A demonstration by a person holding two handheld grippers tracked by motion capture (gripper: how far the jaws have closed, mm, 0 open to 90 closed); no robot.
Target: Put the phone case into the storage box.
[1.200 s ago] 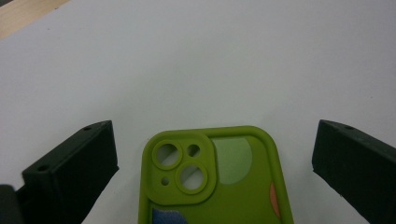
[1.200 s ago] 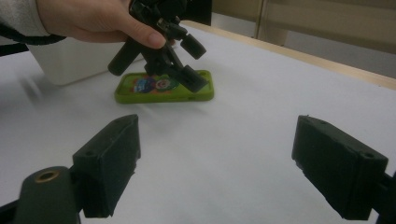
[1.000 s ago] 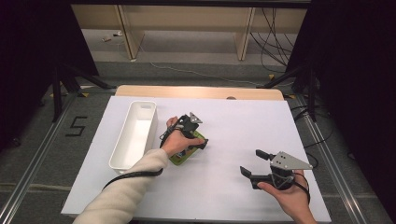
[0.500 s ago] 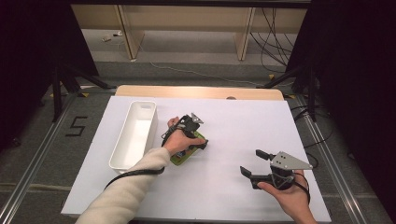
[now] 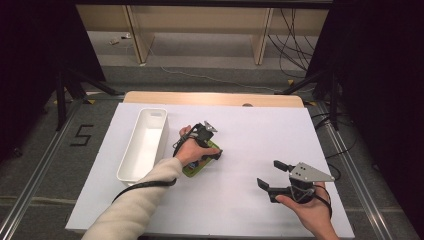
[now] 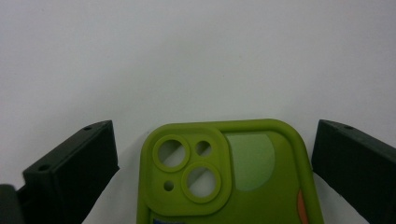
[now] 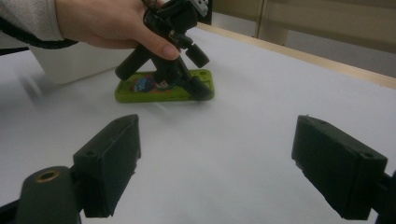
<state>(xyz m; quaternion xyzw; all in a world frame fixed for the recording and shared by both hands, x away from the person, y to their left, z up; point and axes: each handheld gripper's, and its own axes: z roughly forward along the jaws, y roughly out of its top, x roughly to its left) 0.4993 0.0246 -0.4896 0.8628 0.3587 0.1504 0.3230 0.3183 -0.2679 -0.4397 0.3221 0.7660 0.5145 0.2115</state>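
A green phone case lies flat on the white table, camera cutouts up. My left gripper points down over its far end, open. In the left gripper view its jaws stand on either side of the case's corner end, with a narrow gap on the right and a wider one on the left. From the right gripper view, the left gripper touches down at the case. My right gripper hovers open and empty near the front right, aimed toward the case.
A long white bin stands left of the case, seemingly with nothing in it, its wall just behind the left hand. The white sheet covers the table; a wooden edge runs along the far side. Dark floor and stands surround it.
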